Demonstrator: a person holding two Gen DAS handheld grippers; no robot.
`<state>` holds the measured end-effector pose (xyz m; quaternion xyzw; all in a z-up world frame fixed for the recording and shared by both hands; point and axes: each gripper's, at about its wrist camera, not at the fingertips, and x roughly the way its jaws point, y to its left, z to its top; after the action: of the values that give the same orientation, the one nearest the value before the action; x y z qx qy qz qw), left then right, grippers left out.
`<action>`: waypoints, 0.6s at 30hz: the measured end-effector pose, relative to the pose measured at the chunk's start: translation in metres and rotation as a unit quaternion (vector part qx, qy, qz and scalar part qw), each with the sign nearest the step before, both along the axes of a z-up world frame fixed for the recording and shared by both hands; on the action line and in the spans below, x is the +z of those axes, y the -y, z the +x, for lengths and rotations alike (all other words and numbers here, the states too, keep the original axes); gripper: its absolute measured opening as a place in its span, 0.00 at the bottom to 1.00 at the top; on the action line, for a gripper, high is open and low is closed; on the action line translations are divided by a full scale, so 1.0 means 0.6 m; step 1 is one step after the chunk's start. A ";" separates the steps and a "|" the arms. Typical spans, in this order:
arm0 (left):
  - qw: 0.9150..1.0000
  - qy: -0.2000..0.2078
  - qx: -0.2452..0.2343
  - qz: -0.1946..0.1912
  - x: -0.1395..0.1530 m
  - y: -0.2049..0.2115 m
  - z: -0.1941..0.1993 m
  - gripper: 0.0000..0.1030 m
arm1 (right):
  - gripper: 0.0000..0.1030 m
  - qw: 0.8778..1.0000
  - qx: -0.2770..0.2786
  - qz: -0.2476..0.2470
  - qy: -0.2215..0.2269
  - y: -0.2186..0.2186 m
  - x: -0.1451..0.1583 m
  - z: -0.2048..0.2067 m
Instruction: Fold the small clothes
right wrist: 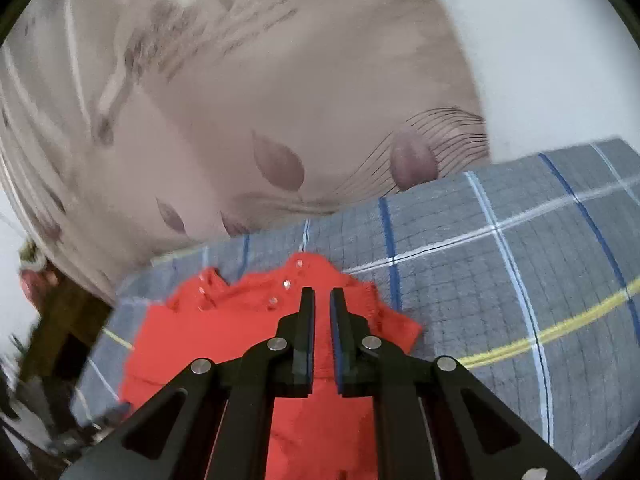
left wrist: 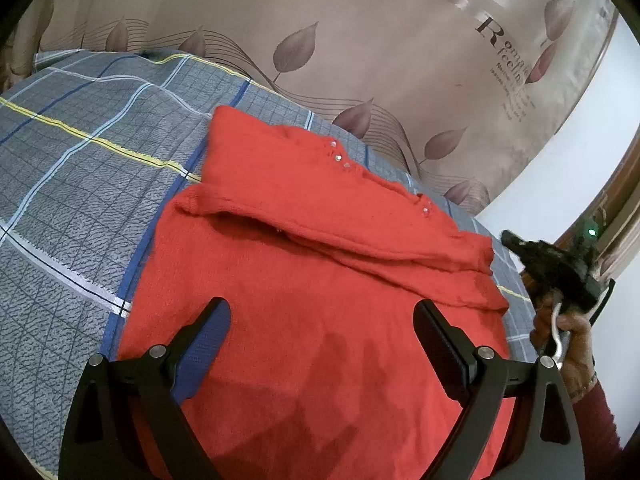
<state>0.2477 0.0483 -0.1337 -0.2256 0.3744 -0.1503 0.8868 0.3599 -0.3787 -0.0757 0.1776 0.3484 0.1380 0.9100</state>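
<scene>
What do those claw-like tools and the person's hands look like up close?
Each gripper, left and right, is matte black plastic: two flat fingers with blue pads, jointed by silver pins. The person's bare hand shows a dark red sleeve and a white cable.

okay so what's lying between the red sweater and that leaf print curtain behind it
Only a strip of the grey plaid bed cover separates the red sweater from the leaf-print curtain; nothing else lies there. Both wrist views show it.

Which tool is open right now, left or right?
The left tool: its fingers are spread wide above the red sweater. The right tool has its fingers nearly together, holding nothing.
</scene>
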 end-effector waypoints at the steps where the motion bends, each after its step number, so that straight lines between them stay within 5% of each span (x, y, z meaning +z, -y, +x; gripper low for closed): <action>1: 1.000 0.000 -0.001 0.000 0.000 -0.001 0.000 0.90 | 0.10 1.000 -0.001 -0.014 -0.027 -0.007 -0.019 0.015; 3: 1.000 -0.001 -0.001 -0.001 -0.001 -0.001 0.001 0.90 | 0.08 0.996 -0.007 -0.023 -0.086 -0.007 -0.070 0.038; 9: 1.000 -0.003 -0.004 -0.003 -0.003 -0.002 0.004 0.91 | 0.12 0.998 -0.028 0.028 -0.058 0.020 -0.048 -0.005; 12: 1.000 -0.002 -0.004 -0.008 -0.004 -0.005 0.004 0.91 | 0.19 0.997 -0.008 0.072 0.004 0.015 -0.005 -0.109; 14: 1.000 -0.002 -0.005 -0.011 -0.004 -0.008 0.003 0.91 | 0.37 0.996 0.017 0.089 0.020 0.002 0.005 -0.186; 18: 1.000 -0.008 -0.015 -0.008 0.008 -0.013 -0.018 0.92 | 0.47 0.997 0.064 0.051 0.005 -0.040 -0.006 -0.327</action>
<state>0.2371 0.0559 -0.1291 -0.2277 0.3832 -0.1648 0.8798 0.1636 -0.3548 -0.0791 0.2005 0.3466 0.2141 0.8910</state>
